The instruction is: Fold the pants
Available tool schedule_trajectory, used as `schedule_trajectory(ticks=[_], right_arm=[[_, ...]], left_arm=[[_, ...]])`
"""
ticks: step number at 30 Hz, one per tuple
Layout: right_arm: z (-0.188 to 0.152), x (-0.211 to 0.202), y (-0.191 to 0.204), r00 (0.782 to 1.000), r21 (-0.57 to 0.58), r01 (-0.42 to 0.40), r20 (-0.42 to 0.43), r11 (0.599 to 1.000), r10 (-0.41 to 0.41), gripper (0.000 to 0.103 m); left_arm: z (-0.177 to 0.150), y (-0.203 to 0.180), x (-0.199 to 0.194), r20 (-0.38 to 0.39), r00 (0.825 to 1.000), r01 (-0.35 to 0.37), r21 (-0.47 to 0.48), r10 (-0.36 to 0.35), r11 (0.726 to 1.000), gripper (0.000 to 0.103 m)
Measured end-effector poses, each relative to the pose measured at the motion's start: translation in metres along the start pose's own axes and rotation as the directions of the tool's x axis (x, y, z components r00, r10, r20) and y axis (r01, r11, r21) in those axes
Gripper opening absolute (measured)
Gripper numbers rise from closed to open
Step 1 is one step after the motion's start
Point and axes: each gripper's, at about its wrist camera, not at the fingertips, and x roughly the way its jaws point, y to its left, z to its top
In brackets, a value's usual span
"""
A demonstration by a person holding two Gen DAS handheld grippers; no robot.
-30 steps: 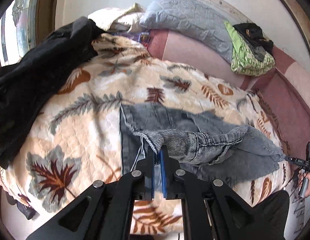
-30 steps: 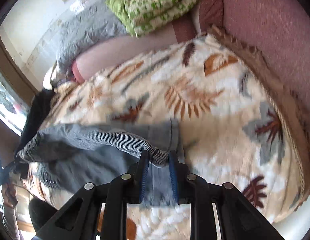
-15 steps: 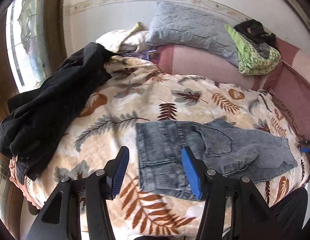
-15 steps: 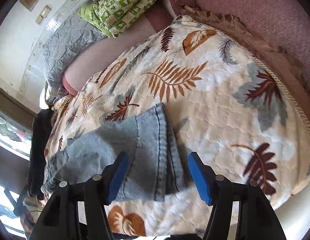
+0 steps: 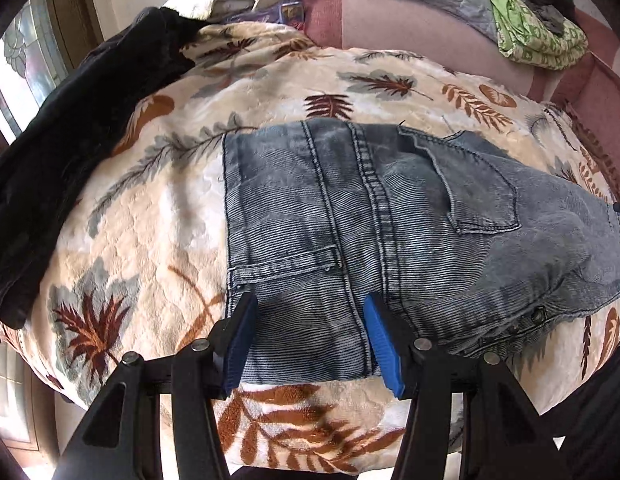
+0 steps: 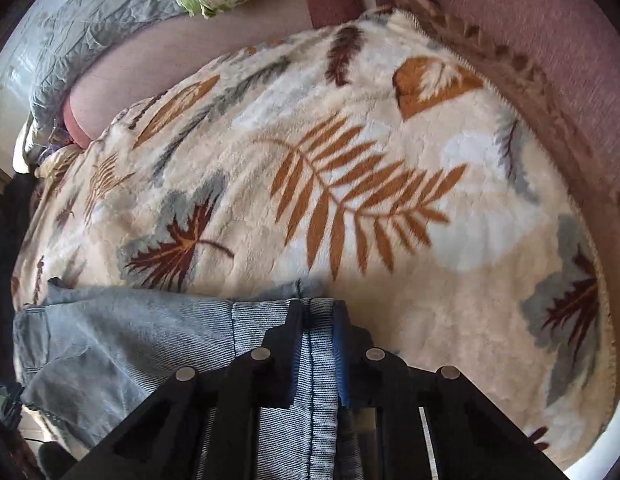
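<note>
Your left gripper point(image 5: 308, 334) is wide open over the near edge of the pants point(image 5: 390, 232), which lie folded flat on the leafy blanket point(image 5: 158, 208). Only your right camera shows your right gripper point(image 6: 317, 316) pinching a fold of them. Only the left camera shows the black clothes point(image 5: 70, 120) at the blanket's left edge.
</note>
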Motion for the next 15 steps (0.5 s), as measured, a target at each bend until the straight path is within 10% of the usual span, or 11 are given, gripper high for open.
schedule_trajectory(ticks=[6, 11, 15], right_arm=[[-0.012, 0.010, 0.015, 0.983, -0.088, 0.185, 0.002, 0.979, -0.185, 0.034], [-0.050, -0.077, 0.016, 0.980, 0.129, -0.143, 0.154, 0.981, 0.123, 0.069], [-0.113, -0.092, 0.066, 0.846, 0.219, -0.529, 0.070, 0.820, 0.528, 0.070]], left_arm=[[-0.001, 0.002, -0.001, -0.015, 1.000, 0.005, -0.024, -0.005, 1.000, 0.059], [0.001, 0.001, -0.029, 0.082, 0.997, -0.006, -0.033, 0.009, 0.999, 0.060], [0.002, 0.007, -0.047, 0.152, 0.988, 0.001, -0.085, 0.012, 0.996, 0.069]])
